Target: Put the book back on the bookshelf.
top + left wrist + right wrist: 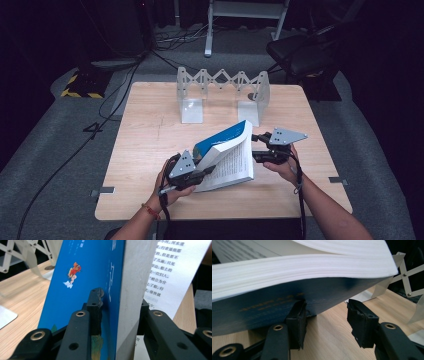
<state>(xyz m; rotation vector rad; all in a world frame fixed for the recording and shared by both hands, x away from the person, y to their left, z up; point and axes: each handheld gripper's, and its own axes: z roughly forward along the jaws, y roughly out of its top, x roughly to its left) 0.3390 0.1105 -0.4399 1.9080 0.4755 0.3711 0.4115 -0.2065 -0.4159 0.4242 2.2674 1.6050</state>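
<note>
1. A table (150, 150) is seen from above, and a book (227, 157) is held over its near middle part.
2. The book is flanked by the left gripper (192, 172) at its near left corner and the right gripper (260, 147) at its right edge.
3. An expanding rack (222, 92) is stood on the far middle part of the table, behind the book and well apart from it.
4. A chair (300, 52) is placed on the floor beyond the table's far right corner.
</note>
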